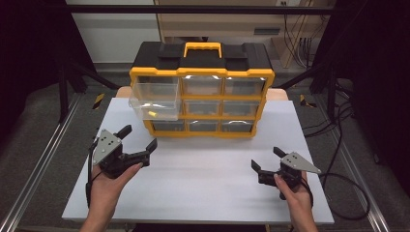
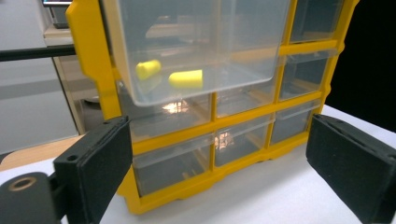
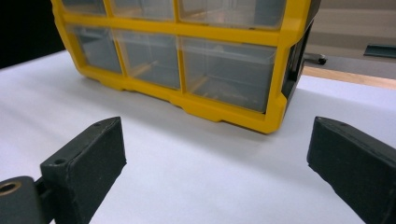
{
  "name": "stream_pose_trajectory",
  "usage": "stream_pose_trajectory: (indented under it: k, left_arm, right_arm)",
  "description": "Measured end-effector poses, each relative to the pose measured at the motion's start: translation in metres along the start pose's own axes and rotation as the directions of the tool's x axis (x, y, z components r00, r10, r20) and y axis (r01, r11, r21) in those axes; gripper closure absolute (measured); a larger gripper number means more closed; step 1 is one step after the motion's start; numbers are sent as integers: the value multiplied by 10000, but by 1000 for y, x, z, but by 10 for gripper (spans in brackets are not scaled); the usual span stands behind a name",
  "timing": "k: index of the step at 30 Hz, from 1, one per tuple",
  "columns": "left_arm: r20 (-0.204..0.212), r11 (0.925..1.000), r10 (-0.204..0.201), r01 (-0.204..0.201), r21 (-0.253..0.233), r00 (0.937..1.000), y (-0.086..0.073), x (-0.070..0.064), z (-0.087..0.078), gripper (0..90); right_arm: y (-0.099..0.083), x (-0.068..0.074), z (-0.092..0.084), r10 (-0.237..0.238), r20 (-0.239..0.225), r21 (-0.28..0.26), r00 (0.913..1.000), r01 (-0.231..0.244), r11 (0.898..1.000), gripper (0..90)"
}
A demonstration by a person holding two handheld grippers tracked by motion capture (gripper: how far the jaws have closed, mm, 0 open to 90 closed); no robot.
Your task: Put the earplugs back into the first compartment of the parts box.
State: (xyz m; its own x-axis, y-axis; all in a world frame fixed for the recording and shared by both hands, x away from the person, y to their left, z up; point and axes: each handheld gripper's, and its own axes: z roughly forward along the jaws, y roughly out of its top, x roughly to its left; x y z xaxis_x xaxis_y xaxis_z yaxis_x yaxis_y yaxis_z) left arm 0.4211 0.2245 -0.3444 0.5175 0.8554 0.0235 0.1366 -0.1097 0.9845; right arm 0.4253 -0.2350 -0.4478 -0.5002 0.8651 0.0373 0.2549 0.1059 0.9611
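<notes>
The left gripper [image 1: 140,137], spread and empty, hovers just before the pulled-out drawer [image 1: 153,99] at the organizer's [image 1: 200,89] top left. Two yellow earplugs [image 2: 170,74] lie inside that drawer. The step seems an approach; next it must reach in or push the drawer. The right gripper [image 1: 265,159], also spread, waits over the surface [image 1: 203,183], well apart from the organizer.

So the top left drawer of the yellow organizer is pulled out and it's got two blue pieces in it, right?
Not quite. The top left drawer of the yellow organizer is indeed pulled out with two pieces inside, but they are yellow, not blue. The left gripper view shows them plainly through the clear plastic.
</notes>
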Motion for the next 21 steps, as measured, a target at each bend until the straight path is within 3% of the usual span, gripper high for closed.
stream_pose_trajectory:
  k: [4, 14, 21]
  left_arm:
    - [-442, 9999, 105, -109, -92, 9990, 8, -2, 2, 104]
    - [-132, 9994, 316, -317, -109, 9994, 24, -6, 1, 118]
    - [-266, 9991, 326, -333, -272, 9991, 34, -13, -2, 170]
  right_arm:
    - [-2, 1, 1, -79, 83, 42, 9999, 79, 10000, 49]
    - [-6, -3, -3, 54, 204, 129, 9998, -56, 9999, 46]
    - [-8, -2, 0, 191, 63, 304, 9998, -193, 9994, 45]
